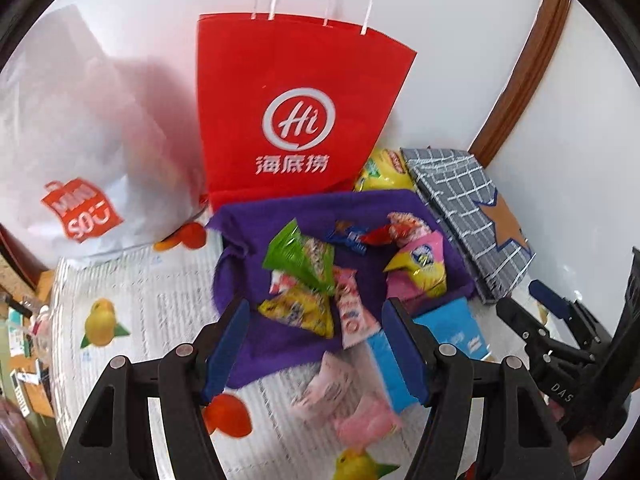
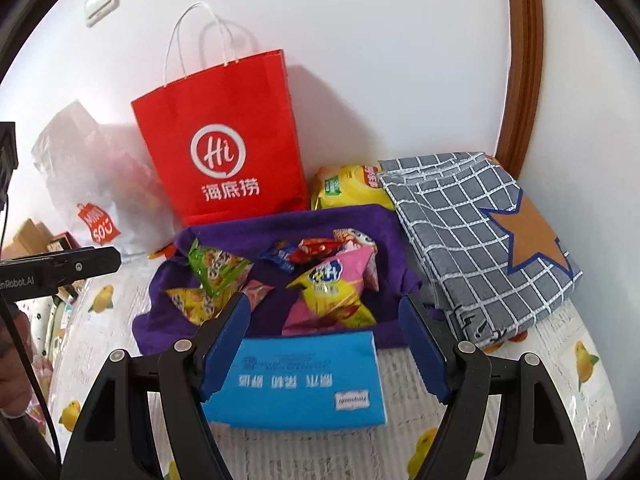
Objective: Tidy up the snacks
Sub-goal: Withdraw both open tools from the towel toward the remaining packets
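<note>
Both grippers are held open and empty above the desk. Ahead of the left gripper (image 1: 316, 344), snack packets (image 1: 300, 264) are scattered on a purple cloth (image 1: 256, 344). Between the spread jaws of the right gripper (image 2: 324, 340), untouched, a blue tissue pack (image 2: 296, 384) is seen; beyond stands a red paper bag (image 2: 224, 140).

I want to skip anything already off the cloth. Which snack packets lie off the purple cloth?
The pale pink packets on the fruit-print table cover, in front of the purple cloth; the other small packets rest on the cloth.
</note>
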`<state>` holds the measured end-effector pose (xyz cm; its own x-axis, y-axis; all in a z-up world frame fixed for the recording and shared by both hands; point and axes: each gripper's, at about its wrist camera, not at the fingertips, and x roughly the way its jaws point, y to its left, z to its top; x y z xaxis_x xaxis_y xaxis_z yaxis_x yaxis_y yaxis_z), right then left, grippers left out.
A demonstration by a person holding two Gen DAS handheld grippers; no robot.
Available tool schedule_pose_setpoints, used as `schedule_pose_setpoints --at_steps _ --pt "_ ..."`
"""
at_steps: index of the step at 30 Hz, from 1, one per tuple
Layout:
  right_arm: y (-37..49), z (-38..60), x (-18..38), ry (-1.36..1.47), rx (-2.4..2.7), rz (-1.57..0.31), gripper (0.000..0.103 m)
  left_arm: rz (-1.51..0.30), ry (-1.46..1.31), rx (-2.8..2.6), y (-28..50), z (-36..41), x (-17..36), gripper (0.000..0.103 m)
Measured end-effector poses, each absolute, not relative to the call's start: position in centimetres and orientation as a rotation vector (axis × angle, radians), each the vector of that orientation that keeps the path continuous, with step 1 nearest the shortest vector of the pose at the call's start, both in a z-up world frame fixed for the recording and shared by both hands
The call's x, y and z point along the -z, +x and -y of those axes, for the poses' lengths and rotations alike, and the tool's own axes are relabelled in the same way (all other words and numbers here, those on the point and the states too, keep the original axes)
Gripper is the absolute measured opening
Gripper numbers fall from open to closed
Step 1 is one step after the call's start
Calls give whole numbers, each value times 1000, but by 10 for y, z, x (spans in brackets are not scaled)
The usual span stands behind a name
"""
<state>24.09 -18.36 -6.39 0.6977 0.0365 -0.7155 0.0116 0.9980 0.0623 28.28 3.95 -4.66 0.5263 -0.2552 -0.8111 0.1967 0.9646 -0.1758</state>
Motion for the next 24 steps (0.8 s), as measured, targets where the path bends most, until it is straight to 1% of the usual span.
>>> schedule_pose_setpoints --at_steps 9,19,24 --pt "219 166 79 99 -37 -851 76 -998 -76 217 256 -69 62 67" --pt "203 129 90 45 -87 -853 64 -1053 -136 156 245 -106 89 67" --pt "199 116 99 22 -103 -875 62 -1069 -148 154 242 -114 99 67"
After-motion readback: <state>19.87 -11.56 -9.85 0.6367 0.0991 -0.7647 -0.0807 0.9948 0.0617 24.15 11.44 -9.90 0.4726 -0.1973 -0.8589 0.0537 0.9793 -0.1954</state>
